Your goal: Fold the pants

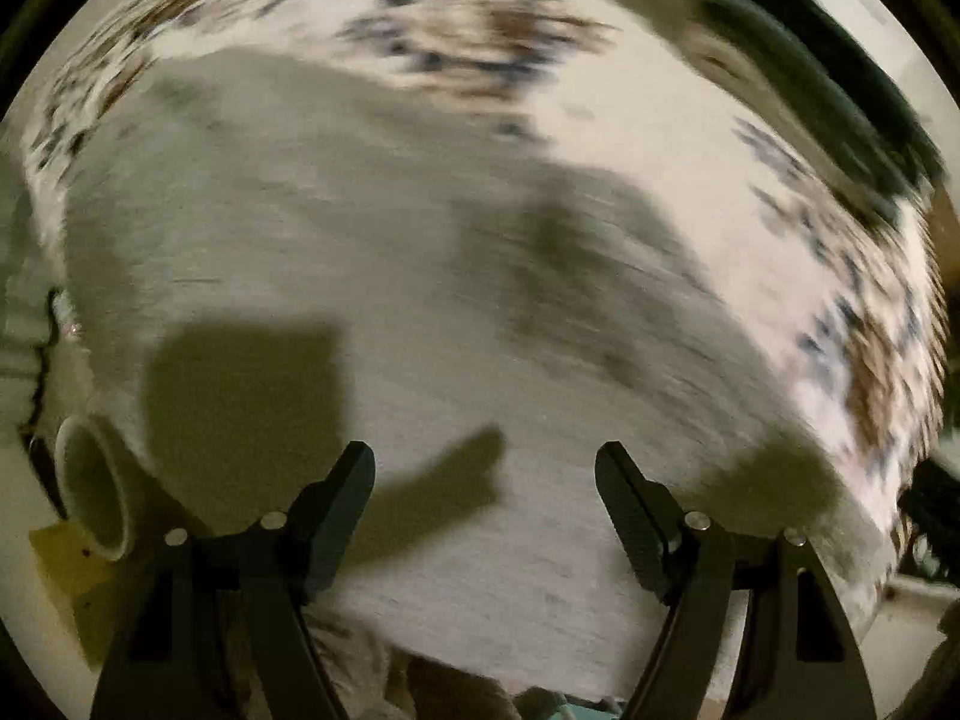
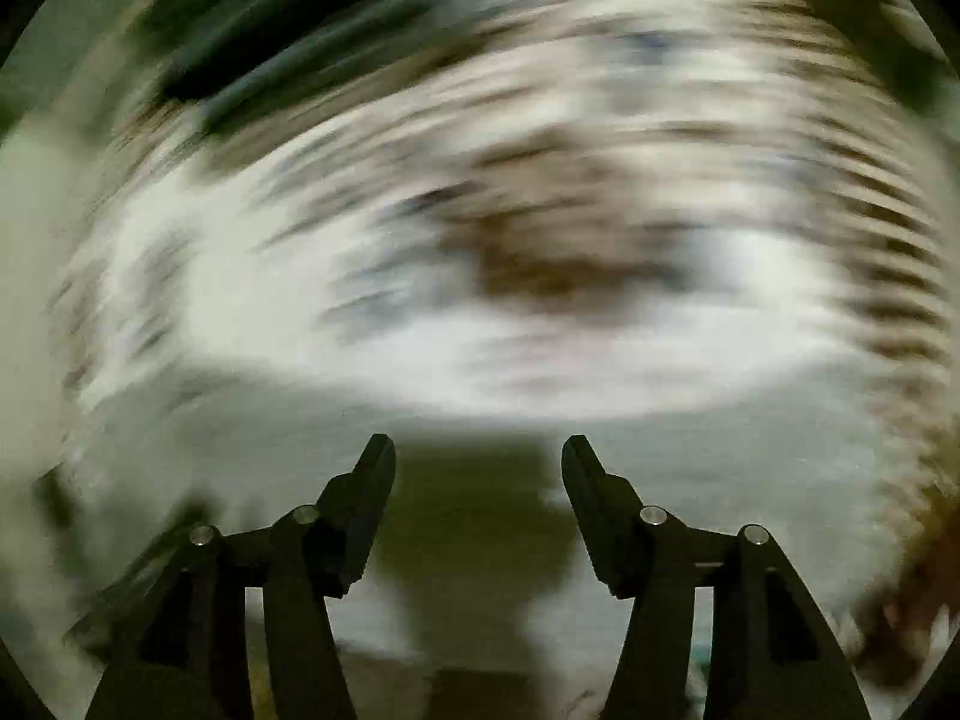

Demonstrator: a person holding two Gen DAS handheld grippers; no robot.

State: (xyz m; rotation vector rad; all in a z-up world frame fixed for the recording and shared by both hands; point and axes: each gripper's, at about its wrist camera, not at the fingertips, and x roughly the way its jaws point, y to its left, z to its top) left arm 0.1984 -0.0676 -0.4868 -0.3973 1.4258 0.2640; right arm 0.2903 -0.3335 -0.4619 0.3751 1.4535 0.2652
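Note:
Pale grey-white pants [image 1: 372, 240] lie spread flat and fill most of the left wrist view, on a white cloth with brown and blue flower print [image 1: 456, 42]. My left gripper [image 1: 485, 456] hangs open and empty just above the pants, its shadow on the fabric. In the right wrist view everything is smeared by motion. My right gripper [image 2: 479, 450] is open and empty over a grey-white strip that looks like the pants' edge [image 2: 720, 468], with the flowered cloth [image 2: 540, 252] beyond.
A white cylinder or cup [image 1: 96, 492] lies on its side at the lower left by the surface's edge. A dark object [image 1: 840, 84] sits at the far right; a dark shape also shows at the upper left of the right wrist view [image 2: 288, 42].

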